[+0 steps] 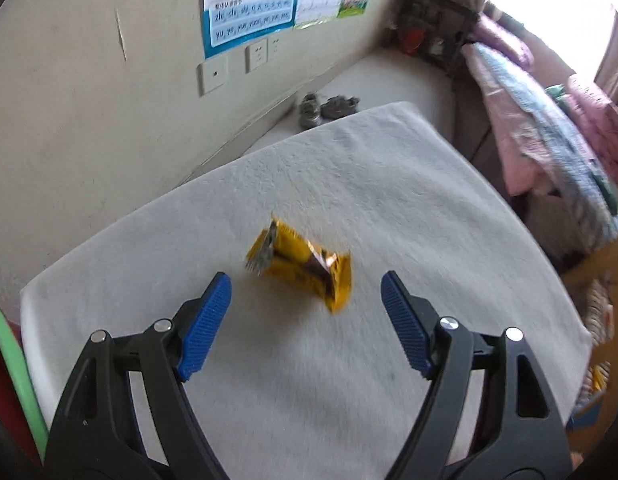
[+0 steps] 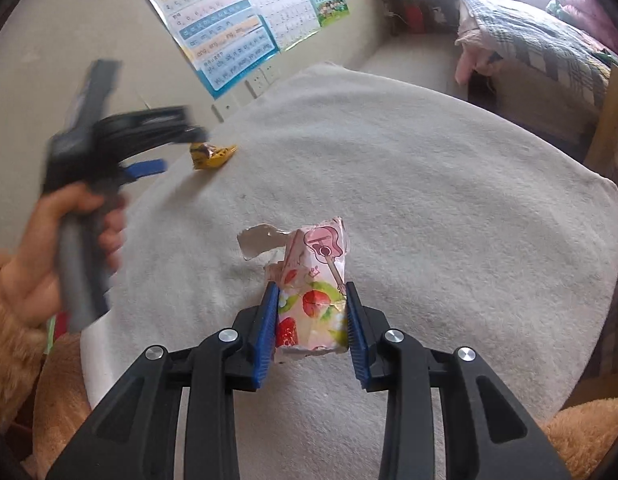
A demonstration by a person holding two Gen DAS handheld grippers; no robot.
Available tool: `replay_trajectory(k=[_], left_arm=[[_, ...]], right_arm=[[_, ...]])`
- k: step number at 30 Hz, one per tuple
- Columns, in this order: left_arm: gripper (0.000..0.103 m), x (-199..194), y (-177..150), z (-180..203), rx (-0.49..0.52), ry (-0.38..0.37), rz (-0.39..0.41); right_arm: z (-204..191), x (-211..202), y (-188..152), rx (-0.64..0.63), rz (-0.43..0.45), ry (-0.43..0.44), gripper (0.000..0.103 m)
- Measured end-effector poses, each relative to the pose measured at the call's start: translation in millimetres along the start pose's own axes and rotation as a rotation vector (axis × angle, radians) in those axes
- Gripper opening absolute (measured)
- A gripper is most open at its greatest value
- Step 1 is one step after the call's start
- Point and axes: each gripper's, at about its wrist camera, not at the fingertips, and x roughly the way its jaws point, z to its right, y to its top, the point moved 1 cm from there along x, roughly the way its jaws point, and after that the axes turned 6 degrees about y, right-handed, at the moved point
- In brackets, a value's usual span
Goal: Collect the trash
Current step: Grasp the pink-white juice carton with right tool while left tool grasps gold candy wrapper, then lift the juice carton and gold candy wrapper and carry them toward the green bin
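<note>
A crumpled yellow wrapper (image 1: 301, 266) lies on a white cloth-covered table (image 1: 349, 184). My left gripper (image 1: 307, 284) hovers just short of it with its blue pads spread wide; the wrapper sits ahead of the gap, untouched. In the right wrist view the same yellow wrapper (image 2: 211, 155) lies far left beside the blurred left gripper (image 2: 177, 148), held by a hand (image 2: 41, 268). My right gripper (image 2: 311, 292) is shut on a pink strawberry-print wrapper (image 2: 315, 304), both pads pressed to its sides. A torn silvery flap (image 2: 257, 242) sticks out to its left.
The wall (image 1: 89, 120) with posters (image 1: 249, 0) and sockets runs close behind the table. A pair of shoes (image 1: 327, 110) lies on the floor beyond. A bed with blankets (image 1: 549, 136) stands at right. A tan plush surface (image 2: 13, 360) lies at the near left.
</note>
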Motion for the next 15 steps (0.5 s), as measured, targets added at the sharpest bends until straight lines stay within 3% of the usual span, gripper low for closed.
replay_trajectory(k=[5, 6, 8, 10, 11, 15], left_arm=[[0.043, 26.8, 3.7, 4.2, 0.009, 0.044, -0.091], [0.042, 25.5, 3.0, 2.9, 0.008, 0.042, -0.079], [0.026, 20.4, 0.0, 3.1, 0.027, 0.049, -0.06], [0.022, 13.7, -5.5, 1.2, 0.048, 0.05, -0.049], [0.009, 9.9, -8.0, -0.4, 0.052, 0.046, -0.046], [0.009, -8.3, -18.2, -10.9, 0.068, 0.021, -0.023]], right_arm=[[4.5, 2.5, 2.9, 0.027, 0.001, 0.033, 0.031], [6.1, 2.3, 3.4, 0.033, 0.001, 0.037, 0.031], [7.0, 3.2, 4.3, 0.039, 0.001, 0.038, 0.031], [6.8, 3.3, 4.3, 0.039, 0.001, 0.039, 0.031], [6.7, 3.7, 4.6, 0.039, 0.0, 0.038, 0.031], [5.8, 4.4, 5.3, 0.035, 0.0, 0.032, 0.031]])
